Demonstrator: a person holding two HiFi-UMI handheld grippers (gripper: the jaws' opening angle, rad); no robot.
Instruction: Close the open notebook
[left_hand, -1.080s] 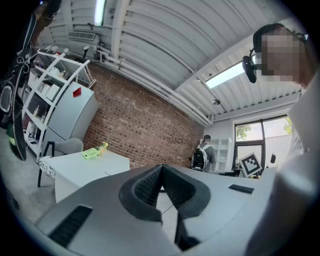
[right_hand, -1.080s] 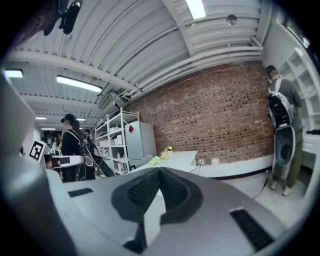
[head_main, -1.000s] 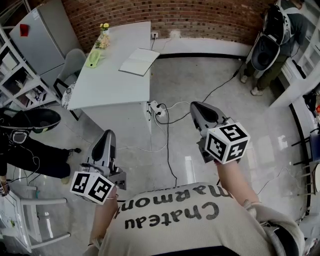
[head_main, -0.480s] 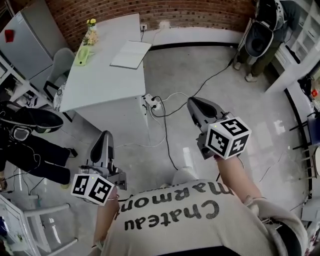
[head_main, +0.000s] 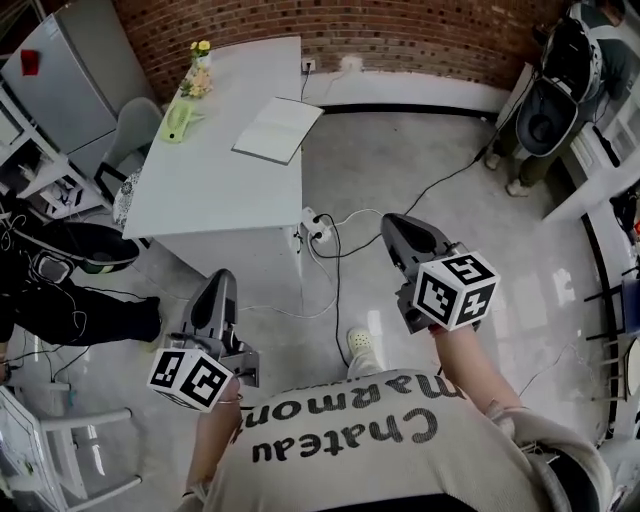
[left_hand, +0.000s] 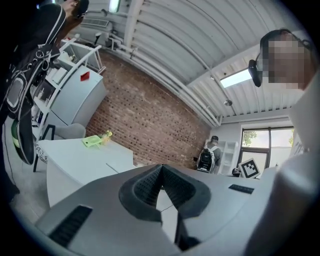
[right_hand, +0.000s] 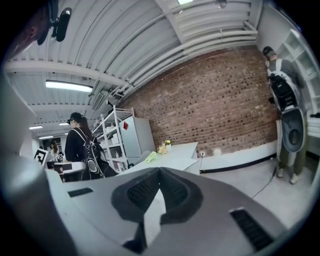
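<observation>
The open notebook (head_main: 278, 130) lies flat with white pages up on the white table (head_main: 220, 185), near its right edge at the far end. Both grippers are held over the floor, well short of the table. My left gripper (head_main: 222, 278) is at the lower left, pointing toward the table's near end, jaws shut and empty. My right gripper (head_main: 393, 222) is to the right of the table, also shut with nothing between its pads. The left gripper view shows the left gripper (left_hand: 161, 171) with pads together, and the right gripper view shows the right gripper (right_hand: 159, 175) the same.
A green object (head_main: 180, 121) and a small vase of flowers (head_main: 200, 52) stand at the table's far left. A grey chair (head_main: 135, 135) sits left of the table. A power strip and cables (head_main: 320, 224) lie on the floor by the table leg. People stand at the left and far right.
The person has stepped forward: a shoe now shows on the floor between the grippers. Both grippers have sunk slightly in the view and stay shut. The notebook has not moved.
</observation>
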